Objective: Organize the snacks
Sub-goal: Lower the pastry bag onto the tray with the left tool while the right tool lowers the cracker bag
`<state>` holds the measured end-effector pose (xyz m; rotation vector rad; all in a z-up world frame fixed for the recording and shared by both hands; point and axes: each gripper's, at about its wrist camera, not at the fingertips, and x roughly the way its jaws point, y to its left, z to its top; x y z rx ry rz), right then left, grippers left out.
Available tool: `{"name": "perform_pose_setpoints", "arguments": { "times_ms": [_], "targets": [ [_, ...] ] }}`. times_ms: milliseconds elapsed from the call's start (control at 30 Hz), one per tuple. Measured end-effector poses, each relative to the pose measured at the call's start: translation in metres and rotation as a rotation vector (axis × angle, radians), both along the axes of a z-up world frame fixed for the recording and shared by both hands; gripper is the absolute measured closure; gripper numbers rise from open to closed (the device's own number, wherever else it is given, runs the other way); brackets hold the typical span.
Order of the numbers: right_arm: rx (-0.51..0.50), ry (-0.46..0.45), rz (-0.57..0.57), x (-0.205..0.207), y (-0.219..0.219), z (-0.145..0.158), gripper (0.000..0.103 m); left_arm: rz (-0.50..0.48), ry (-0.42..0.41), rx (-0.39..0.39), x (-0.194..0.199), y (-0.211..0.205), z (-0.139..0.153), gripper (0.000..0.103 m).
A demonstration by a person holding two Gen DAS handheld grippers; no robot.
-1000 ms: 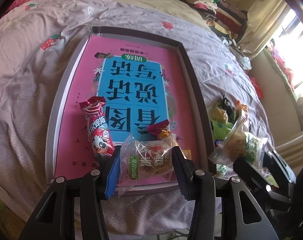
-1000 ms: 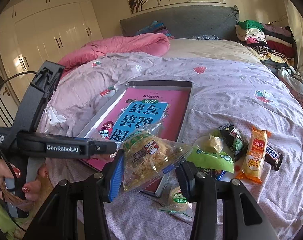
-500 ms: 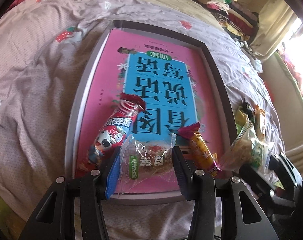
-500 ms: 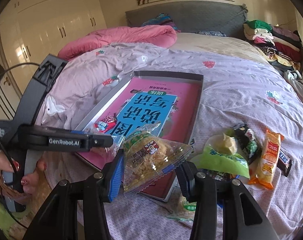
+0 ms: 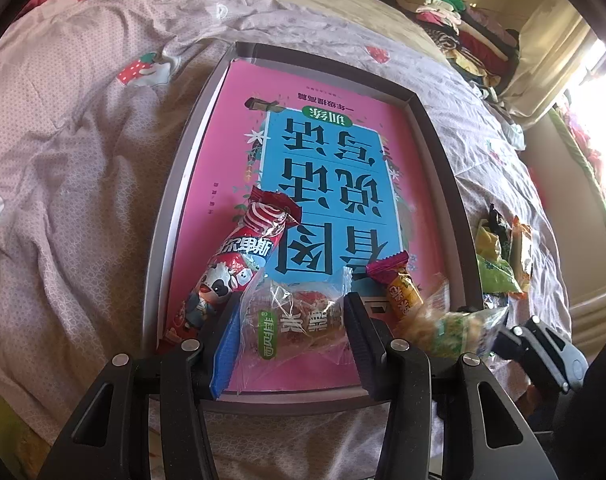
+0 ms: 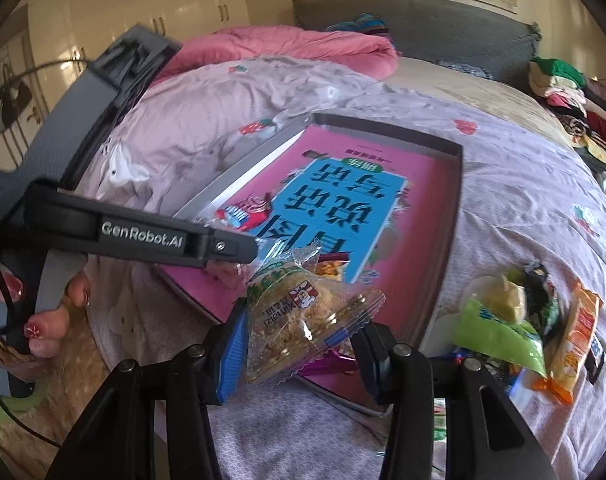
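A grey tray [image 5: 175,184] lined with a pink and blue book cover lies on the bed. In it rest a red panda-print snack [image 5: 239,256] and a small yellow and magenta candy [image 5: 399,288]. My left gripper [image 5: 291,320] is shut on a clear-wrapped cake [image 5: 299,316] over the tray's near edge. My right gripper [image 6: 299,332] is shut on a clear bag of crumbly snack [image 6: 303,312] and hovers over the tray's near right corner [image 6: 431,320]. That bag [image 5: 443,324] shows blurred at the left view's lower right.
Loose snacks lie on the quilt right of the tray: a green packet [image 6: 499,332], an orange packet [image 6: 579,340], a dark one [image 6: 539,280]. A hand [image 6: 43,320] holds the left tool. Folded clothes [image 5: 455,24] pile at the far right; a pink duvet [image 6: 287,48] lies behind.
The right gripper carried its bag left and down toward the tray's near corner, rolling as it went. The left gripper drifted slightly over the tray, cake still held.
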<state>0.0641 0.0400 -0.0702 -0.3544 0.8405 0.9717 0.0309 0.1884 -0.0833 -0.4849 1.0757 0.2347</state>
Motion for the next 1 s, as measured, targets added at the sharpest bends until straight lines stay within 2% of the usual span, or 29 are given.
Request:
{"name": "perform_pose_setpoints", "arguments": {
  "times_ms": [600,1000],
  "targets": [
    [-0.035,-0.009,0.035,-0.003,0.011,-0.009,0.054,-0.011,0.007,0.017,0.0,-0.004,0.001,0.052],
    [-0.022,0.015,-0.012,0.001,-0.004,-0.006,0.045,-0.019,0.003,0.02,0.0,-0.006,0.004,0.053]
  ]
}}
